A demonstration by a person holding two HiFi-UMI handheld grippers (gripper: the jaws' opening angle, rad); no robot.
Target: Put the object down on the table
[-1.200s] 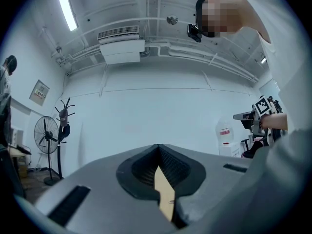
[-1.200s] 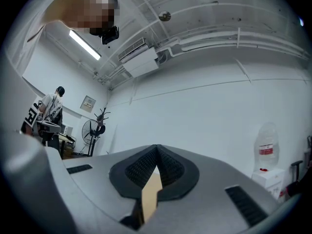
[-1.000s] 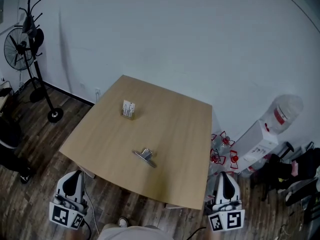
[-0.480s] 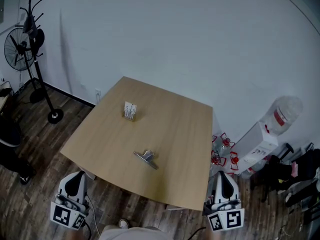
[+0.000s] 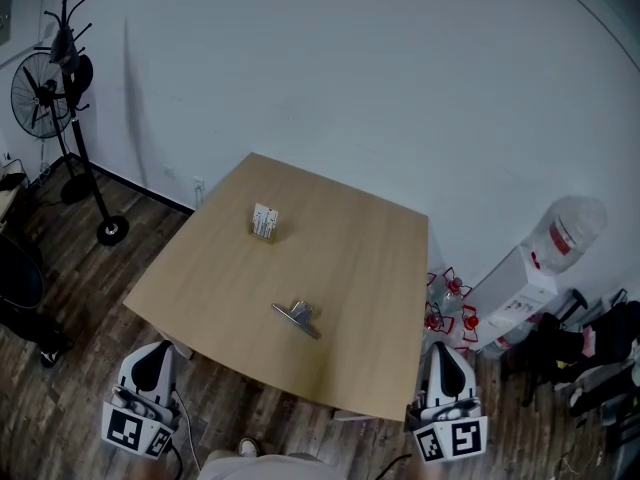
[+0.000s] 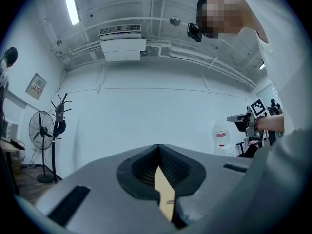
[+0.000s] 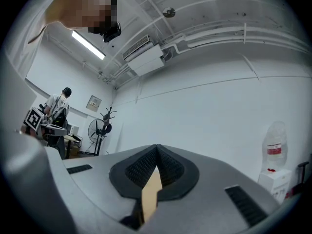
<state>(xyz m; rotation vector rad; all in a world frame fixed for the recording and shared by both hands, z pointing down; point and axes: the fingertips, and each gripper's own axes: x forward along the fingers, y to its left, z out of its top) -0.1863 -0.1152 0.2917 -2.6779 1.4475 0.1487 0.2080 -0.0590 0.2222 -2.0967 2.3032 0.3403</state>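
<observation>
A silver metal clip point(image 5: 296, 316) lies on the wooden table point(image 5: 360, 268), toward its near edge. A small white box point(image 5: 264, 221) stands upright farther back on the left. My left gripper point(image 5: 150, 358) hangs over the floor off the table's near left corner. My right gripper point(image 5: 446, 358) hangs off the near right corner. Neither touches the table or either object. In the left gripper view the left gripper point(image 6: 158, 152) has its jaws shut with nothing between them. The right gripper point(image 7: 156, 152) stands the same way in its own view.
A standing fan point(image 5: 40, 93) and a coat stand point(image 5: 85, 138) are at the far left by the wall. A water dispenser with a bottle point(image 5: 560, 233) stands at the right, with red-framed items point(image 5: 445, 303) on the floor beside the table.
The head view has drifted slightly, so the table sits a touch lower and to the right. Both grippers hold their places and stay shut.
</observation>
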